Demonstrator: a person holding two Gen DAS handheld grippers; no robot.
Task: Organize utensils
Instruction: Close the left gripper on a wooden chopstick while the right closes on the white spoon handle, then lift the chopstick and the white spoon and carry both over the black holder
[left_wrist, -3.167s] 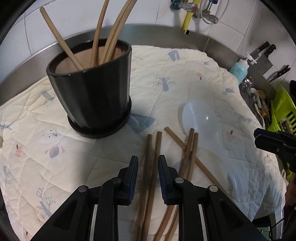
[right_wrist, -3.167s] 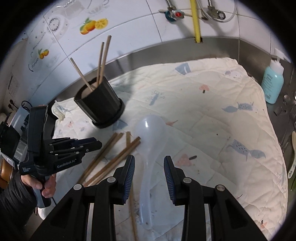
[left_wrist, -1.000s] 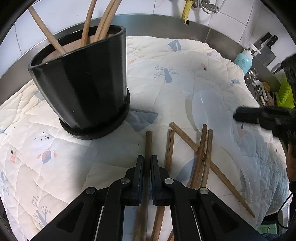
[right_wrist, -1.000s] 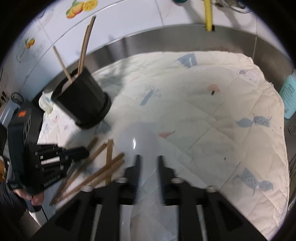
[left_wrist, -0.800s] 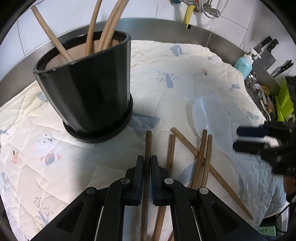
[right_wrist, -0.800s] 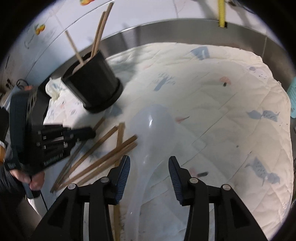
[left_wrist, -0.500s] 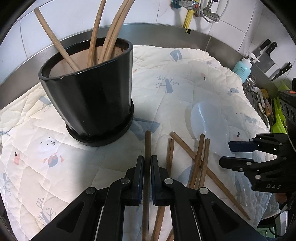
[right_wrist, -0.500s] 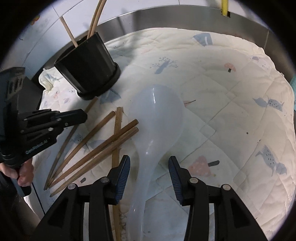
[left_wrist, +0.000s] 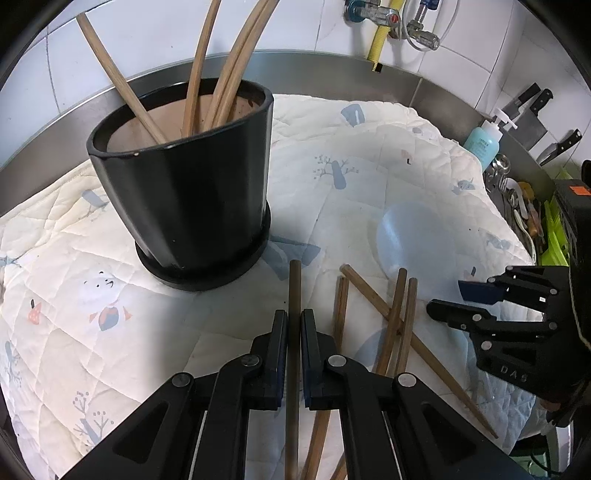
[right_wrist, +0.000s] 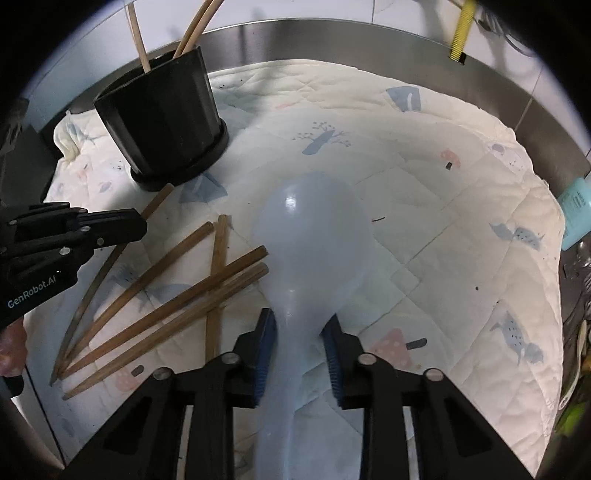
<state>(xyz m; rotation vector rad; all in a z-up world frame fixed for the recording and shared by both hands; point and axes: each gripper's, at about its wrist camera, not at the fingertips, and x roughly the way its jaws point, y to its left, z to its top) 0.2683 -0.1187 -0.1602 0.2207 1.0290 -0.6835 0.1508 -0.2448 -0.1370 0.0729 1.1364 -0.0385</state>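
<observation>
The left gripper (left_wrist: 293, 325) is pinching one chopstick (left_wrist: 294, 291) tight. The right gripper (right_wrist: 300, 332), jaws just closing, is clasping the plastic ladle (right_wrist: 314, 236).

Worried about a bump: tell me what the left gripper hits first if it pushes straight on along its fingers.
Probably the quilted cloth just ahead of the left gripper, which is clamped on a chopstick; the black pot stands left of that line.

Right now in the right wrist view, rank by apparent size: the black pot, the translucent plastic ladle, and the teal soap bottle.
1. Translucent plastic ladle: looks largest, though it lies nearest the camera, running down between the jaws.
2. Black pot: close behind; being farther away, its true size may match or exceed the ladle's.
3. Teal soap bottle: smallest, and partly cut off at the edge.
</observation>
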